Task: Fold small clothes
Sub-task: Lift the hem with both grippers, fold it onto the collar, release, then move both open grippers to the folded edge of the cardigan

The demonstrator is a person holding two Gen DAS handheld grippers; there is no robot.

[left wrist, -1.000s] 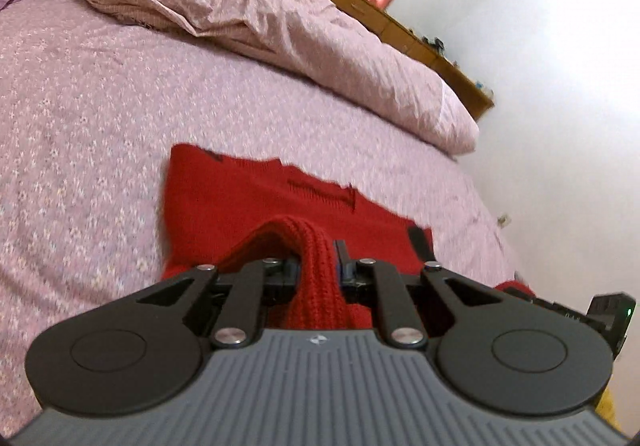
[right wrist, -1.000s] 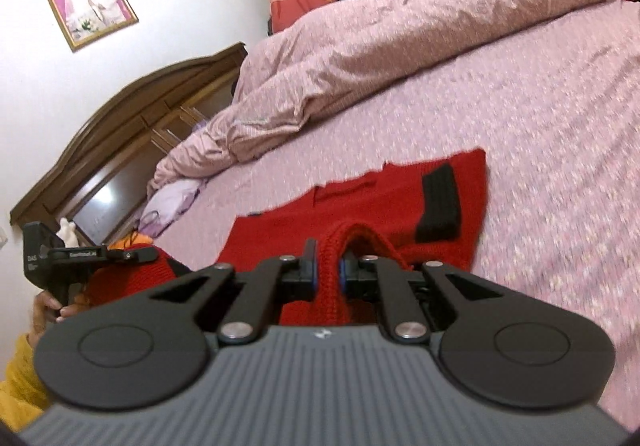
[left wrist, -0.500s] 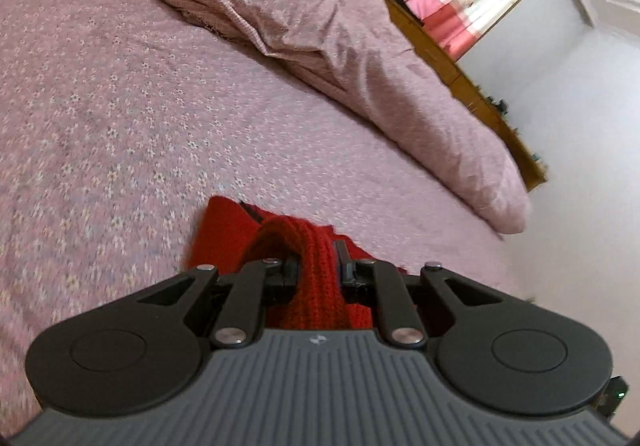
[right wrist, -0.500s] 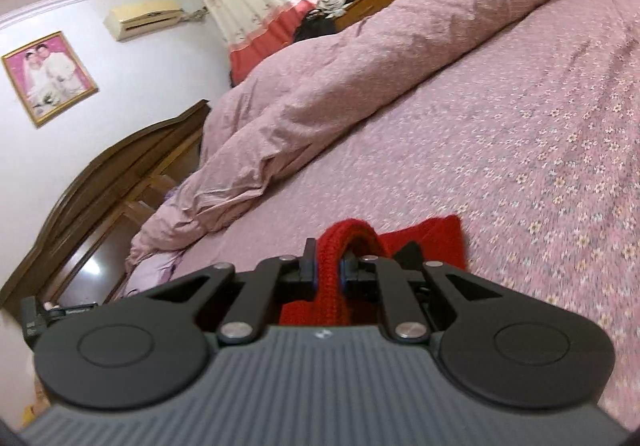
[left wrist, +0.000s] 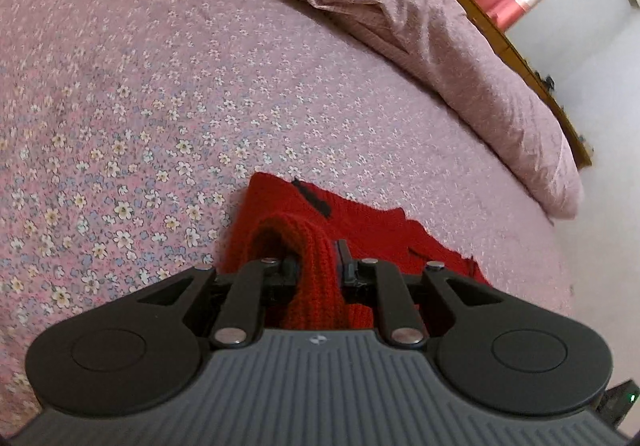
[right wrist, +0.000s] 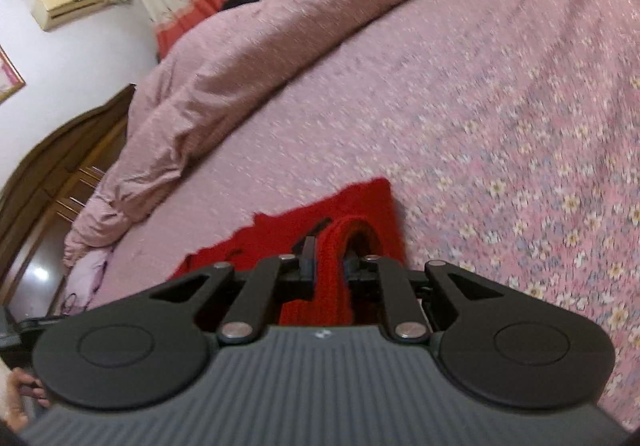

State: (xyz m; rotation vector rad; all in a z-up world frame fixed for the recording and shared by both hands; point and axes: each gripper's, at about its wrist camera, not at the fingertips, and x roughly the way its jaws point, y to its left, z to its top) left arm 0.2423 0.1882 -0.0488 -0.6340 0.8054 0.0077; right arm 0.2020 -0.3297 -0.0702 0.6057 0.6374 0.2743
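A red knit sweater (left wrist: pixel 360 222) with black trim lies on the flowered pink bedsheet (left wrist: pixel 160 106). My left gripper (left wrist: pixel 318 258) pinches a raised fold of its ribbed edge; its jaws are opening slightly, with the knit still filling the gap between the pads. In the right wrist view the same red sweater (right wrist: pixel 360 202) lies just ahead, and my right gripper (right wrist: pixel 330 250) is shut on another raised fold of it. Both held folds arch over the flat part of the garment, most of which is hidden under the gripper bodies.
A bunched pink duvet (left wrist: pixel 400 6) runs along the far side of the bed, also the pink duvet (right wrist: pixel 280 26) in the right view. A dark wooden headboard (right wrist: pixel 52 166) stands at left. A person's hand (right wrist: pixel 20 398) shows at the lower left corner.
Both grippers have carried their folds forward and lower over the sweater, so much less of the flat garment shows ahead. Both views have rolled.
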